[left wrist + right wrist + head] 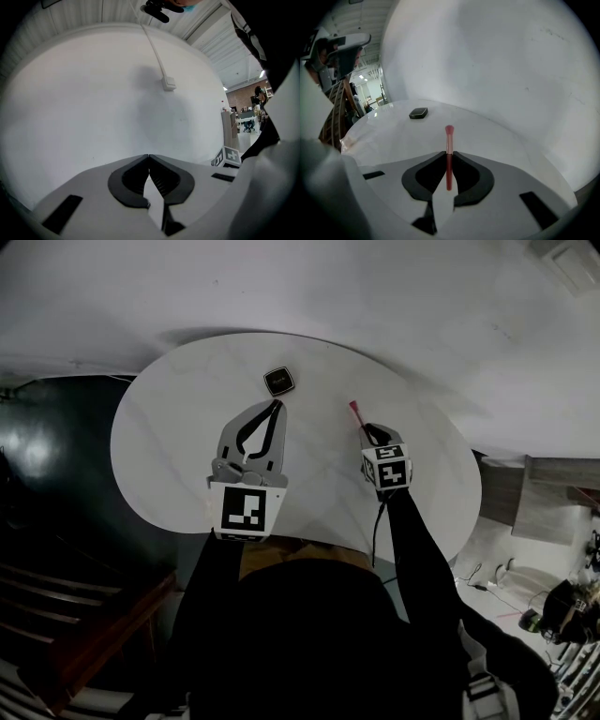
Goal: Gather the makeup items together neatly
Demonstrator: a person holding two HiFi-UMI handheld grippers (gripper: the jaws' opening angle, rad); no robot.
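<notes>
Makeup brush (449, 136) — clamped in right claw (449, 153).

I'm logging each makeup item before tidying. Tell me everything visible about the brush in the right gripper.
The makeup brush is slim and straight, with a dark red handle, a paler pink collar and a small rounded pink tuft. Its material is hard to tell. The right gripper is shut on its handle, so the tuft end sticks out past the jaws, over the white table. Whether the tuft touches the table is unclear.

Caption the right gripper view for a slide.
Right tool grips pink makeup brush; black compact lies beyond on white table.
</notes>
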